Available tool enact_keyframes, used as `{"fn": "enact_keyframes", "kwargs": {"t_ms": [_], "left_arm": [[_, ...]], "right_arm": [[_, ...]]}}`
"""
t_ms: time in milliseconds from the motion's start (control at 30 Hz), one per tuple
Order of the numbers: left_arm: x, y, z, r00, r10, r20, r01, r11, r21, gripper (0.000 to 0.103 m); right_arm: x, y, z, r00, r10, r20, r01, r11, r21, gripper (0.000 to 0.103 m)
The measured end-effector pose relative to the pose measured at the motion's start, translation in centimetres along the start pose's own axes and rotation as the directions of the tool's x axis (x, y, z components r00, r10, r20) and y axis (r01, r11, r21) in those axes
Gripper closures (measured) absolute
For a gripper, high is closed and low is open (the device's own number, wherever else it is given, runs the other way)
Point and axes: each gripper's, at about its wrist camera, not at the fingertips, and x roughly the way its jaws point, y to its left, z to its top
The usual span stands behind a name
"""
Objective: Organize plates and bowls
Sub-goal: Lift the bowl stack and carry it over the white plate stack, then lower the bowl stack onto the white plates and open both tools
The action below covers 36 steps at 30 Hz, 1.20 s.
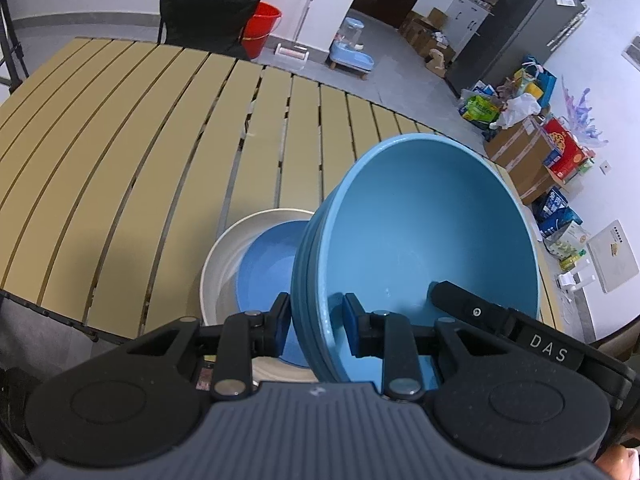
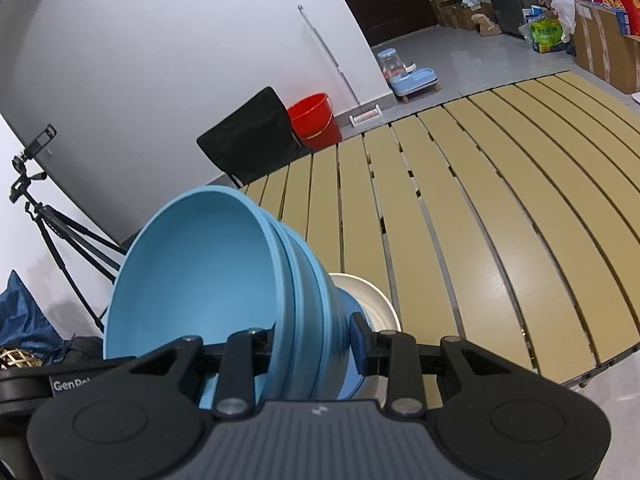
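Bowls (image 1: pixel 432 232), a nested blue stack tilted over the plate (image 1: pixel 224 252) on the desk (image 1: pixel 120 140), pinched at opposite rims by left gripper (image 1: pixel 316 324), then right gripper (image 2: pixel 312 344); stacking step, next calls for level lowering.

**Support surface: slatted table**

Tan slatted table (image 1: pixel 160 152), boards parallel with dark gaps between. Near front edge: cream plate (image 1: pixel 224 256) resting directly on the slats. Blue plate (image 1: pixel 268 268) nested inside the cream plate. Remaining slat area bare in both views.
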Motion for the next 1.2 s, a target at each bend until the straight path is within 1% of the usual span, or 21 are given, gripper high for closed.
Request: {"fn": "enact_keyframes", "kwargs": {"t_ms": [333,767,1000,1200], "left_arm": [[1.2,1.2,0.5,1.000,0.020,-0.004,-0.020,1.000,-0.010,0.076],[5.1,2.8,1.3,0.997,0.046,-0.065,-0.049,0.997,-0.051,0.076],[6.7,3.1,1.5,0.994,0.046,-0.097,-0.053,0.997,-0.061,0.076],[7.1,3.1,1.7,0.995,0.043,-0.092,-0.048,0.997,-0.058,0.076]], "right_arm": [[2.3,-0.1,0.3,0.999,0.020,-0.030,-0.020,1.000,0.011,0.073],[6.9,-0.7,0.5,0.995,0.001,-0.102,0.001,1.000,0.017,0.073],[8.3,-1.4,0.6,0.991,-0.014,-0.131,0.017,1.000,0.024,0.073],[9.0,-1.6,0.9,0.992,-0.013,-0.128,0.016,1.000,0.027,0.073]]}}
